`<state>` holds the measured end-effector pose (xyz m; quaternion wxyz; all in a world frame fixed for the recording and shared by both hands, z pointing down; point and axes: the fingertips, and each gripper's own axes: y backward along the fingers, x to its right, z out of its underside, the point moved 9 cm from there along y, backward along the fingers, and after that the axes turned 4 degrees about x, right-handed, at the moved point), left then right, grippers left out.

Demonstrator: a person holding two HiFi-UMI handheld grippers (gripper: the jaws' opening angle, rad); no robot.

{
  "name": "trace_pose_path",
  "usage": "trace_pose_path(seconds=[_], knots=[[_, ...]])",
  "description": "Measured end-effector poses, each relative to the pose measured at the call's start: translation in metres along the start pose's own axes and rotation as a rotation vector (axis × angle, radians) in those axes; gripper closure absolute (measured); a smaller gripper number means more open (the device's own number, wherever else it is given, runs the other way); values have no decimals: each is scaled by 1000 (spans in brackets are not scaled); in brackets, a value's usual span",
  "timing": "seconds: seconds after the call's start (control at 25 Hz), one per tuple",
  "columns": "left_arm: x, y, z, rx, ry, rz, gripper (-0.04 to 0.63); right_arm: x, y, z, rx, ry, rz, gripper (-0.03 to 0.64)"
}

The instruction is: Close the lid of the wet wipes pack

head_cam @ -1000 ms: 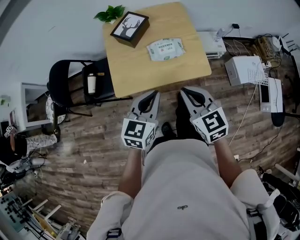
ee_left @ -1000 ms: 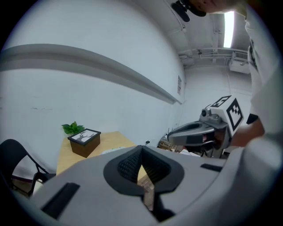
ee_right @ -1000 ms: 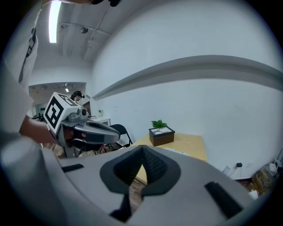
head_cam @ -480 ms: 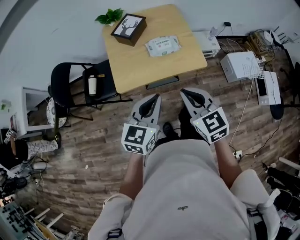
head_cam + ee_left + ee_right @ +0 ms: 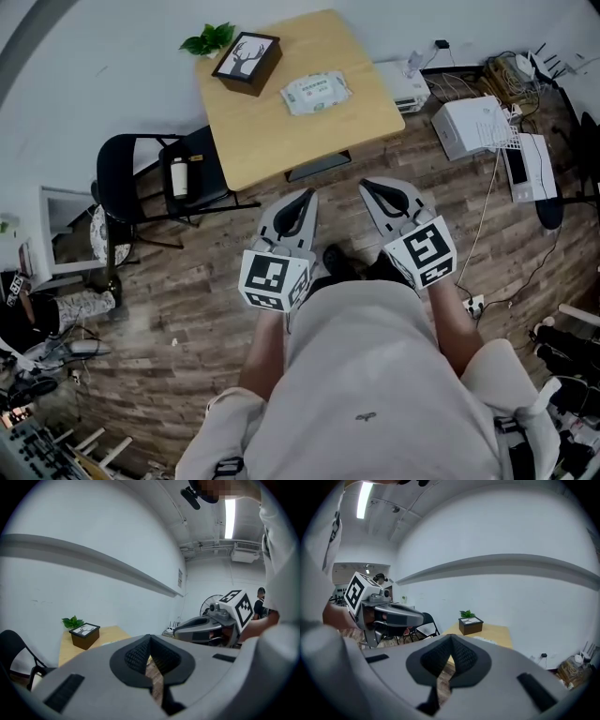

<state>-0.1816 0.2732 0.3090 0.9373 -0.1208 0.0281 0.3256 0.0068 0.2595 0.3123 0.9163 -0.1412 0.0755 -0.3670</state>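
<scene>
**Wet wipes pack (image 5: 315, 93) out of reach**

The wet wipes pack lies flat on the wooden table (image 5: 281, 141), beside a dark box (image 5: 246, 62). The left gripper (image 5: 302, 199) and right gripper (image 5: 372, 187) hang well short of it, jaws clenched on nothing. The lid is too small to read. A slanting press could skid the light pack.

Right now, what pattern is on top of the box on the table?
A black antlered deer on white; the box shows best in the head view.
</scene>
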Motion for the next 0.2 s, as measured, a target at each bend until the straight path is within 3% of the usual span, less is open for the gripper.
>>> trace_pose_path(seconds=[0.2], knots=[[1,-5,3,5,0,-25,589,8,-1,0,-3,-1,1,618]])
